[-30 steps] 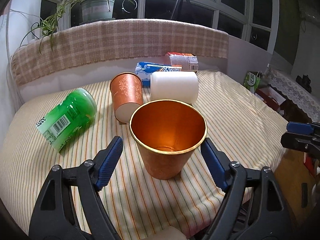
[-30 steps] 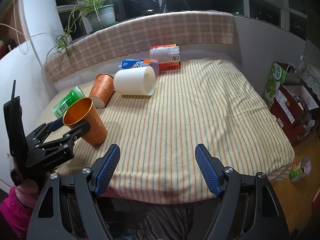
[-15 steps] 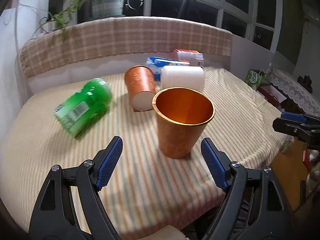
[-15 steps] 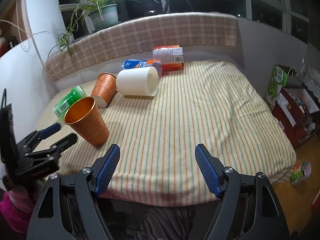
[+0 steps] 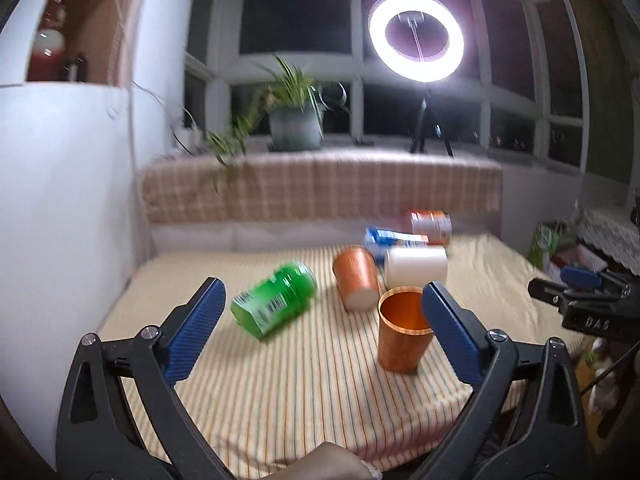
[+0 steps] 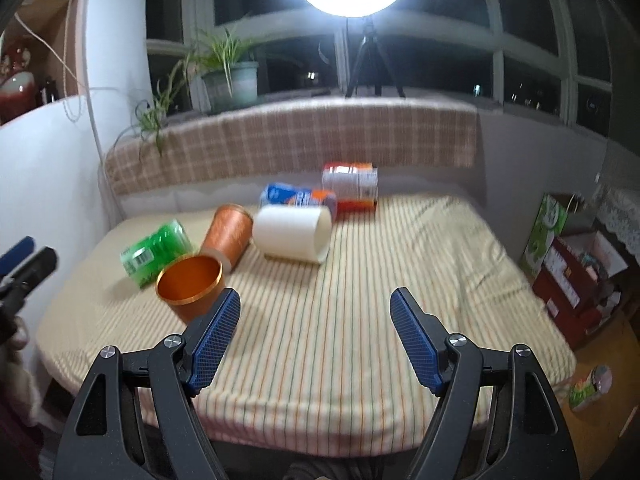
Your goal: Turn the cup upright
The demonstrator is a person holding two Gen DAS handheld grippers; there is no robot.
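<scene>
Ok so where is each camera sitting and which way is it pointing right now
Left wrist: on the left gripper, open, facing the striped bed and window; the person's hand shows below.
Right wrist: on the right gripper, open, facing the same bed; the left gripper shows at far left.
Shared: the upright copper cup, green bottle, white cup.

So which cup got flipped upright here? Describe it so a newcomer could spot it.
On the striped tablecloth, look at the near-left cluster of containers. The copper cup stands at its front, mouth up; the patterned orange cup and white cup behind it lie on their sides.
</scene>
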